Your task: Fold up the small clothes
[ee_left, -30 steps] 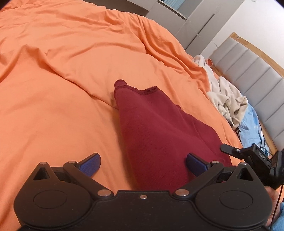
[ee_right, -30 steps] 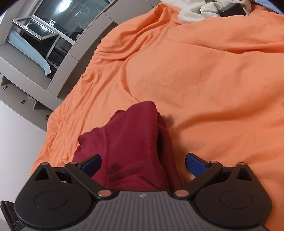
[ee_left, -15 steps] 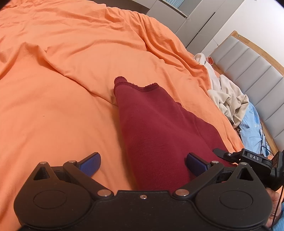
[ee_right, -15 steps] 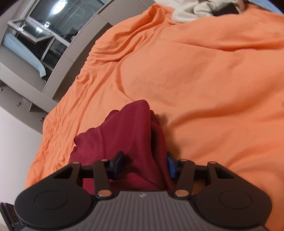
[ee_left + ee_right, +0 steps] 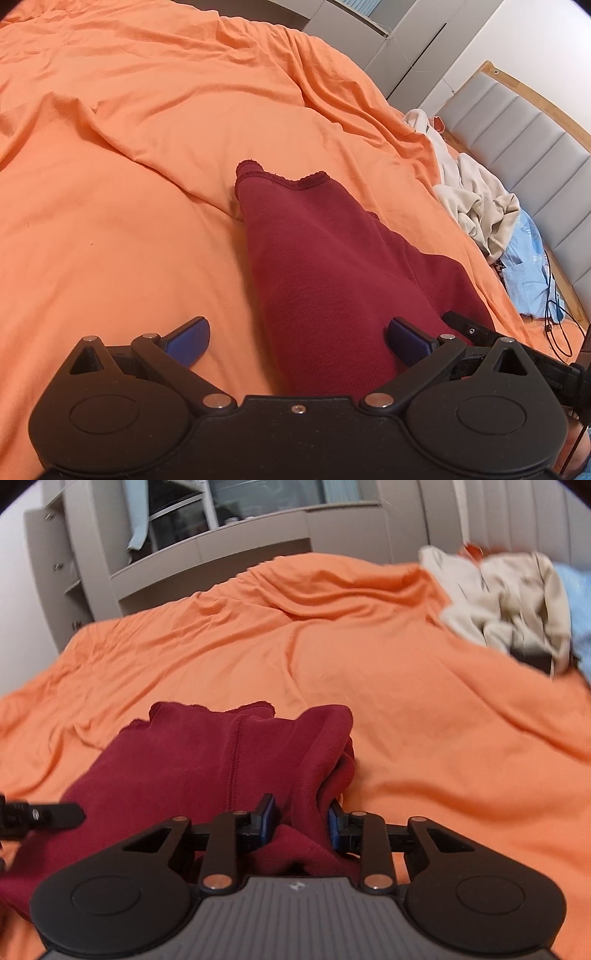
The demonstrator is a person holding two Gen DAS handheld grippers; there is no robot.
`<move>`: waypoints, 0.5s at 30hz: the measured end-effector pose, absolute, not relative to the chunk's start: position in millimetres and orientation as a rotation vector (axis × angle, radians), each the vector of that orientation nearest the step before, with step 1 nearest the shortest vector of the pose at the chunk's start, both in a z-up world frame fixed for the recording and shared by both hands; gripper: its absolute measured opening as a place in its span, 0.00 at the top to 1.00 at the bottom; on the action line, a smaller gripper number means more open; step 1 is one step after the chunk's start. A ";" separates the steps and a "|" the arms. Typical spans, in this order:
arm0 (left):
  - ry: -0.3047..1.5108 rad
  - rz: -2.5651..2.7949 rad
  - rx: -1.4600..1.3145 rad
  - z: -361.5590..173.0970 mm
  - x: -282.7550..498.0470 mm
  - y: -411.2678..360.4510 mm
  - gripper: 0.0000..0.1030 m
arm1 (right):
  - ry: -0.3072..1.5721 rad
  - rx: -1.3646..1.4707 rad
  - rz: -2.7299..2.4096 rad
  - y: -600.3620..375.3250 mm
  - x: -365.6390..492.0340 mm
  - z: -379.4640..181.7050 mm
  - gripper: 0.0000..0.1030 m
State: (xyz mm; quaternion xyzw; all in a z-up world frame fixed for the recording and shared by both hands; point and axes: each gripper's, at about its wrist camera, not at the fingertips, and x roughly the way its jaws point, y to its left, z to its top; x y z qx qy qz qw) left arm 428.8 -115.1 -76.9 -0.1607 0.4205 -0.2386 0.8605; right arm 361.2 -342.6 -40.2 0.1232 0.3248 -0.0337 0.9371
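Observation:
A dark red knit garment (image 5: pixel 325 266) lies lengthwise on the orange bedsheet (image 5: pixel 129 147), its scalloped hem at the far end. My left gripper (image 5: pixel 299 338) is open, its blue pads on either side of the garment's near end, not pinching it. In the right wrist view the same garment (image 5: pixel 207 760) is bunched, and my right gripper (image 5: pixel 301 821) is shut on a raised fold of it. The tip of the other gripper (image 5: pixel 55 814) shows at the left edge.
A heap of cream and light blue clothes (image 5: pixel 484 206) lies at the bed's right side by the padded headboard (image 5: pixel 535 133); it also shows in the right wrist view (image 5: pixel 517 602). Grey cabinets (image 5: pixel 207 554) stand beyond the bed. Black cables (image 5: pixel 554 310) trail at the right.
My right gripper closed on a fold of the red garment and swung round with it, so the room now shows ahead. My left gripper stayed open and nearly still.

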 end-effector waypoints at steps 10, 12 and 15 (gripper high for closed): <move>0.881 -0.531 -0.303 -75.3 428.6 -118.9 0.01 | 0.666 0.249 -0.069 -342.2 360.9 -42.9 0.71; 0.883 -0.530 -0.304 -75.3 428.4 -119.1 0.01 | 0.669 0.248 -0.070 -342.9 361.1 -43.0 0.70; 0.888 -0.528 -0.304 -74.9 428.8 -120.0 0.01 | 0.671 0.256 -0.071 -344.2 361.5 -43.5 0.70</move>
